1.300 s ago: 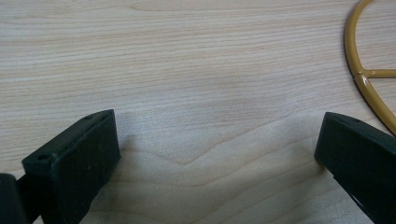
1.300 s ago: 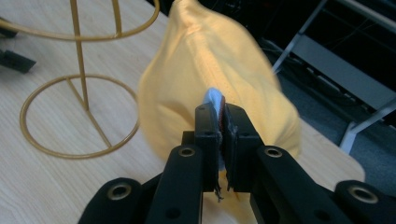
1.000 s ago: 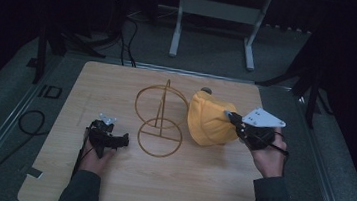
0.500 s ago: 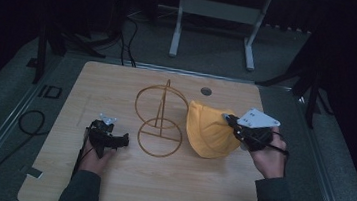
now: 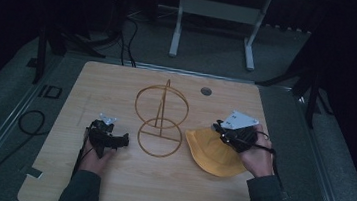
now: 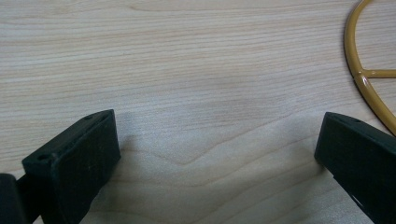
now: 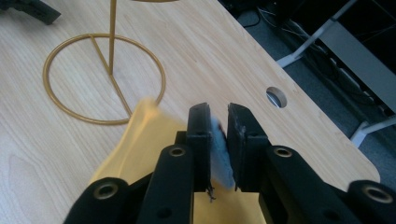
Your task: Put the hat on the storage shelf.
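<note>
Yellow cap (image 5: 214,152) lying on the table (image 5: 118,84) just right of the wire stand (image 5: 160,118), brim edge near the stand's base ring, gripped by the right gripper (image 5: 224,131). Jaws pinching the cap at a pale grey patch between the pads, seen close in the right gripper view (image 7: 217,140); cap (image 7: 140,144) blurred there, so likely in motion. Left gripper (image 5: 112,141) resting on the table left of the stand, jaws spread wide, holding nothing. Judging the step in hand as carrying the cap toward the stand for hanging. Doing it well: keeping the pinch firm on the fabric, lifting clear of the base ring (image 7: 105,77) before crossing, approaching the upper hoop from above, avoiding a knock on the light stand; steadying the base with the free left gripper possibly helping. High view giving the whole layout, stand upright with hoop over ring. Right gripper view giving pinch detail and the table hole (image 7: 276,96). Left gripper view giving bare wood between the jaws and an arc of the stand (image 6: 362,79) off to the side.
</note>
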A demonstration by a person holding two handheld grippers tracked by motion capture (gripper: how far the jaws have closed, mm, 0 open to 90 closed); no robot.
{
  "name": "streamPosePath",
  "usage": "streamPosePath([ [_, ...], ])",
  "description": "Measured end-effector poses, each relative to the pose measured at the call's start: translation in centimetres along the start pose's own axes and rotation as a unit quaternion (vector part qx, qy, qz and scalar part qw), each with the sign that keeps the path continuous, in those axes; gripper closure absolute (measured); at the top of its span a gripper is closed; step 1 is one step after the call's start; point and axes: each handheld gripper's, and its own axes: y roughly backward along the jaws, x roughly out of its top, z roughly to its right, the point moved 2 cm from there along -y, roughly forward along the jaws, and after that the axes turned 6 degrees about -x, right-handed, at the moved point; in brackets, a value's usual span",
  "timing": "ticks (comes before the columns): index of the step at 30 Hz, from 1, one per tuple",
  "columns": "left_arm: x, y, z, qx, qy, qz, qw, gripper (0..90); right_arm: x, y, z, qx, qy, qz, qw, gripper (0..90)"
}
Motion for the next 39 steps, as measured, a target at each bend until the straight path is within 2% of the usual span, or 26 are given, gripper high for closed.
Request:
streamPosePath([
  [4,0.0,0.0,0.0,0.0,0.0,0.0,1.0,0.0,0.1,0.3,0.2,0.008,-0.014,0.009,0.9998,75.4],
  [10,0.0,0.0,0.0,0.0,0.0,0.0,1.0,0.0,-0.2,0.3,0.5,0.015,-0.018,0.001,0.9997,73.8],
  [18,0.0,0.0,0.0,0.0,0.0,0.0,1.0,0.0,-0.3,0.4,0.7,0.027,-0.009,-0.018,0.9994,70.4],
  [23,0.0,0.0,0.0,0.0,0.0,0.0,1.0,0.0,-0.6,0.6,1.1,0.025,-0.01,-0.027,0.9993,68.7],
  [31,0.0,0.0,0.0,0.0,0.0,0.0,1.0,0.0,-1.0,0.6,1.7,0.023,-0.008,-0.053,0.9983,67.9],
  [39,0.0,0.0,0.0,0.0,0.0,0.0,1.0,0.0,-1.3,0.0,2.0,0.033,0.005,-0.089,0.9955,64.7],
])
